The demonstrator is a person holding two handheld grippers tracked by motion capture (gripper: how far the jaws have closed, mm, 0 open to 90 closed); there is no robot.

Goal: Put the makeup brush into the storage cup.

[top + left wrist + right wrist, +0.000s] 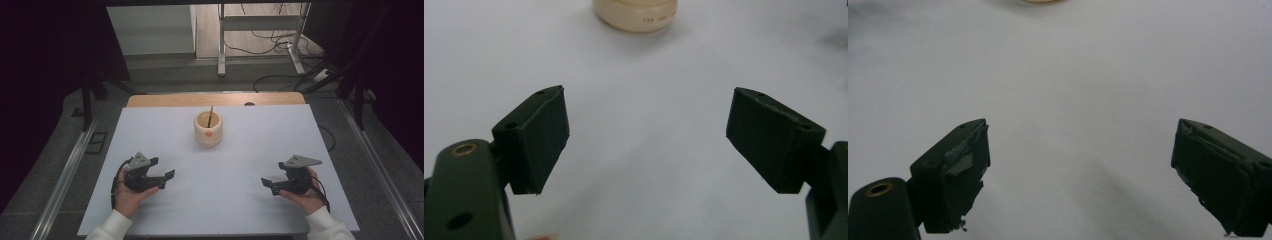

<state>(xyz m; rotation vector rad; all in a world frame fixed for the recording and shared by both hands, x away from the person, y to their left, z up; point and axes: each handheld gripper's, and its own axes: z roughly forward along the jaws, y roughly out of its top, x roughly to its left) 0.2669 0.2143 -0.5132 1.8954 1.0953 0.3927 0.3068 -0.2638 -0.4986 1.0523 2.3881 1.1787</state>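
While the person's forearms are coming in from the near edge of the high view, both hands are resting low over a white sheet (220, 165) that is covering most of the wooden table (165, 100).

At the left, the left hand (129, 197) is cupping the left gripper (162, 180) from below, and its sleeve is showing white at the bottom edge. Its jaws are pointing toward the middle of the sheet and are standing wide apart with nothing between them; in the left gripper view the left gripper (646, 140) is showing two black pads with bare white sheet between.

Farther back, near the middle of the sheet and close to its far edge, a cream-coloured cup (208, 128) is standing upright, well apart from both grippers. A thin dark stick (210, 116) is leaning inside it and poking up past the rim. An orange mark is showing on the cup's near side. The cup (635, 14) is also peeking in at the top of the left gripper view.

At the right, the right hand (305, 196) is holding the right gripper (268, 184), jaws aimed inward toward the other one. In the right gripper view the right gripper (1080, 175) is likewise spread wide and gripping nothing, its pads scuffed and frayed.
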